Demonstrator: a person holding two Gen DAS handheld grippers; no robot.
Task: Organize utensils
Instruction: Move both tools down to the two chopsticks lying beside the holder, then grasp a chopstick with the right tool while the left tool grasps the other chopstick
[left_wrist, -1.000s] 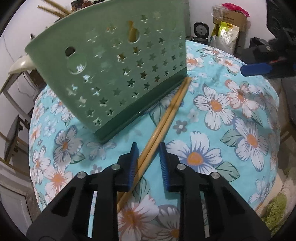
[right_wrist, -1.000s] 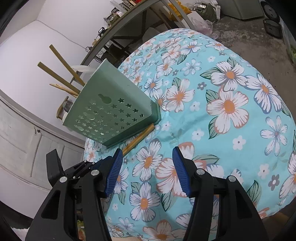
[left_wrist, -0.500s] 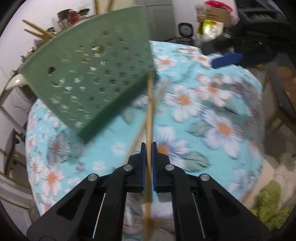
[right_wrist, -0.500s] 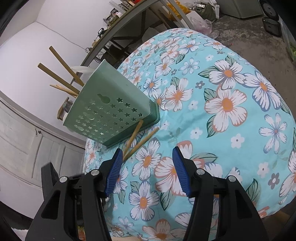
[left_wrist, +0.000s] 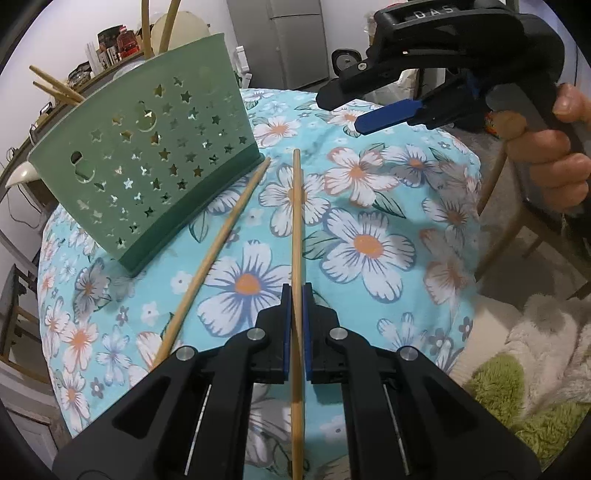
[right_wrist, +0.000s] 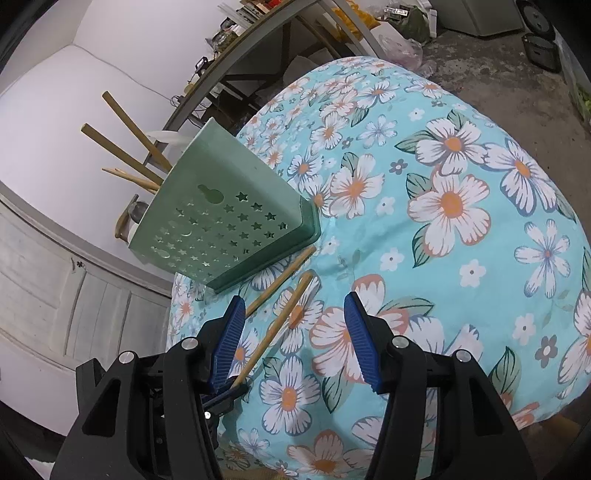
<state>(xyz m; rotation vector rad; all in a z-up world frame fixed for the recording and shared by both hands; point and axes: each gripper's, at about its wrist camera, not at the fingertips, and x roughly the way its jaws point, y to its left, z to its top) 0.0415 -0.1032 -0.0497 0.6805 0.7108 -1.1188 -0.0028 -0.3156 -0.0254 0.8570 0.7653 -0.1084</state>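
Left wrist, right tool (left_wrist: 391, 114), "DAS" lettering

A green star-punched holder (left_wrist: 147, 162) stands on a turquoise tablecloth (left_wrist: 369, 221) with white-orange flowers.

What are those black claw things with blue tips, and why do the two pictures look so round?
Those are two hand-held grippers, like big tongs that a person squeezes. There is no robot here. Each one has a small camera with a very wide lens, which bends the picture round.

One picture looks out from the left hand-held gripper. It is shut on one chopstick. In that picture you can also see the right hand-held gripper and the person's hand holding it.

The other picture looks out from the right one, which is open and holds nothing.

On the flowery tablecloth stands a green holder with star holes, with more wooden sticks already in it. A second chopstick lies beside it.
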